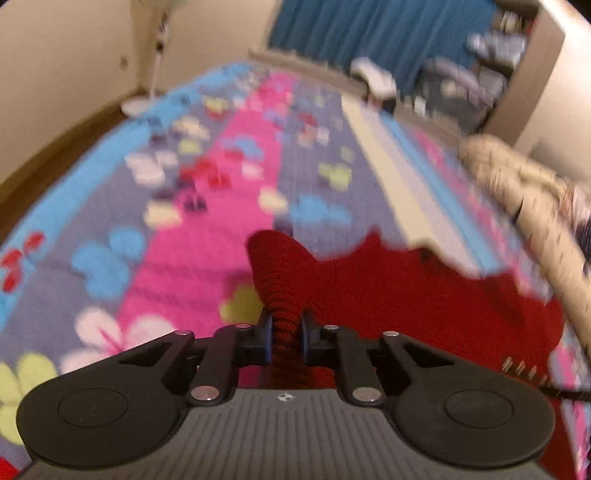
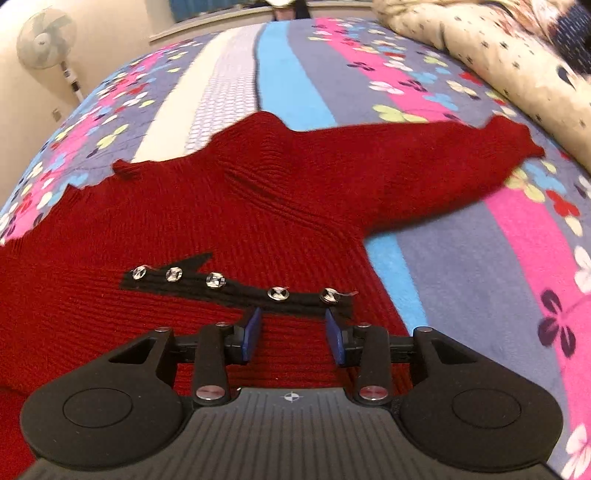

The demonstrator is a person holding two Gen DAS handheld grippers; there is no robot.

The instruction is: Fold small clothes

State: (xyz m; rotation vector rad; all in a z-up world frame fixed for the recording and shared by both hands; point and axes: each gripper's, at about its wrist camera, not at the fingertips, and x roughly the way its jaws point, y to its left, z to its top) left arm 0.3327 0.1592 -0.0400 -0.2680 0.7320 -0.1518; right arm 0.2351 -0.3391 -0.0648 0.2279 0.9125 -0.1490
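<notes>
Red ribbed knit sweater (image 2: 258,206), seemingly button-trimmed, pinched in left hand-held gripper (image 1: 287,332); right hand-held gripper (image 2: 293,332) apart.

Looks like somebody's bedroom at home: a bed with a striped, flowery fleece blanket (image 2: 461,229), a rumpled cream duvet (image 2: 498,55) at the side, a standing fan (image 2: 46,37) by the wall, blue curtains (image 1: 376,33) and cluttered shelves (image 1: 491,66).

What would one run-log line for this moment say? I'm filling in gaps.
left gripper: shut on red sweater | right gripper: open above black button strip | sweater spread on bedspread
</notes>
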